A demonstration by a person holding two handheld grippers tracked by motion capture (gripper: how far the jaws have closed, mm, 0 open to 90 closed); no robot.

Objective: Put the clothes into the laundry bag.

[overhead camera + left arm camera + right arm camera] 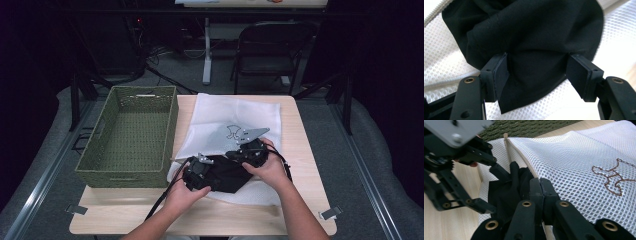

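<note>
A white mesh bag with a brown stitched figure lies on the wooden table. A black garment sits bunched at the bag's near, open edge. My left gripper is open, its jaws spread on either side of the black garment with the mesh bag beneath. My right gripper is shut on the rim of the mesh bag, just beside the black garment. The right gripper view also catches the left gripper, open around the cloth. My right gripper is at the garment's far right.
A green woven basket stands empty on the table's left side, close to the bag; its wall is seen past the bag. A folding chair and desk legs stand beyond the table. Bare wood runs along the near edge.
</note>
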